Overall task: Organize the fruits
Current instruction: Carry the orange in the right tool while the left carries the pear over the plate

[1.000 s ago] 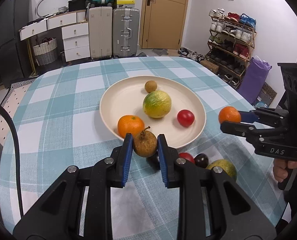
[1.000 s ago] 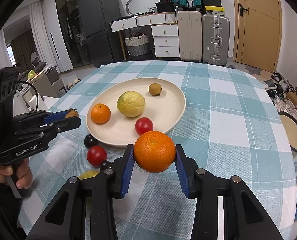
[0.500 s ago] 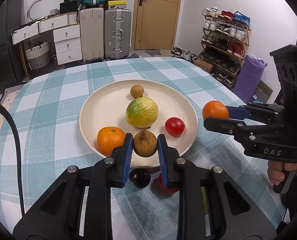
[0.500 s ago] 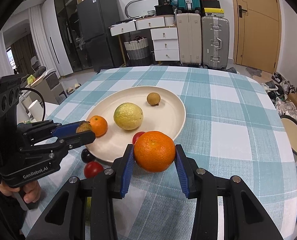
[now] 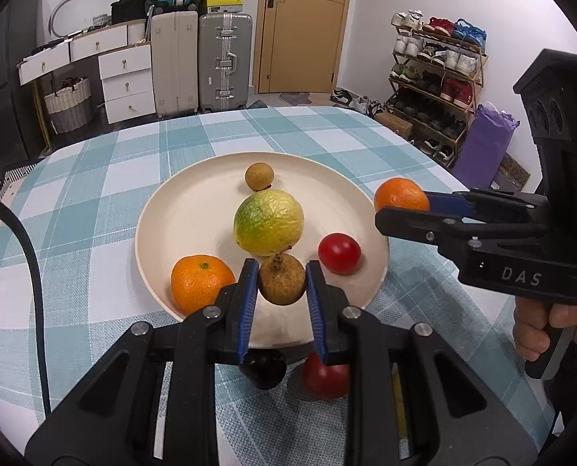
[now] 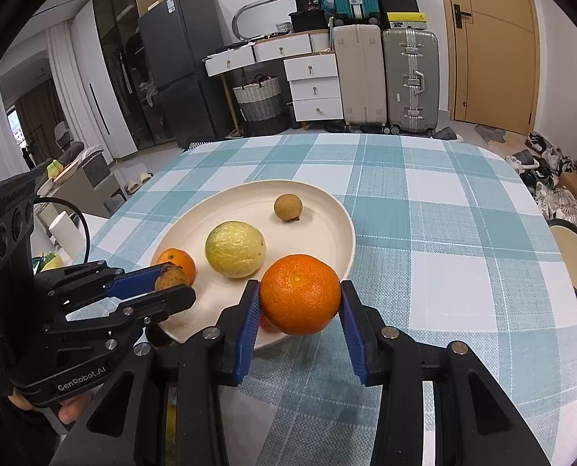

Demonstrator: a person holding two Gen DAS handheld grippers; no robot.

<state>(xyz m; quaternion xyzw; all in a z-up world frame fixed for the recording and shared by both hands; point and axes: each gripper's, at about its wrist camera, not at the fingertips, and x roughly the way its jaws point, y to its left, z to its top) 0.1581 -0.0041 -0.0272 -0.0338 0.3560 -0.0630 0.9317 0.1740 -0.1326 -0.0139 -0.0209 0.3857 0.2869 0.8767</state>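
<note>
A cream plate (image 5: 179,209) (image 6: 327,209) on the checked tablecloth holds a yellow-green citrus (image 5: 268,222) (image 6: 234,248), an orange (image 5: 201,282) (image 6: 175,262), a red tomato (image 5: 339,253) and a small brown longan (image 5: 259,176) (image 6: 288,206). My left gripper (image 5: 281,283) (image 6: 172,277) is shut on a brown stemmed longan (image 5: 281,279) above the plate's near rim. Over the plate's right rim, my right gripper (image 6: 299,306) (image 5: 401,204) is shut on an orange (image 6: 300,294) (image 5: 400,194).
Under my left gripper, on the cloth in front of the plate, lie a dark round fruit (image 5: 264,367) and a red tomato (image 5: 324,376). A round stool (image 6: 575,260) stands past the table's right edge. Suitcases, drawers and a shoe rack line the far walls.
Both grippers have moved in over the plate with their fruits still held: the longan from in front of the plate to above its near rim, the orange from beside it to its right rim.
</note>
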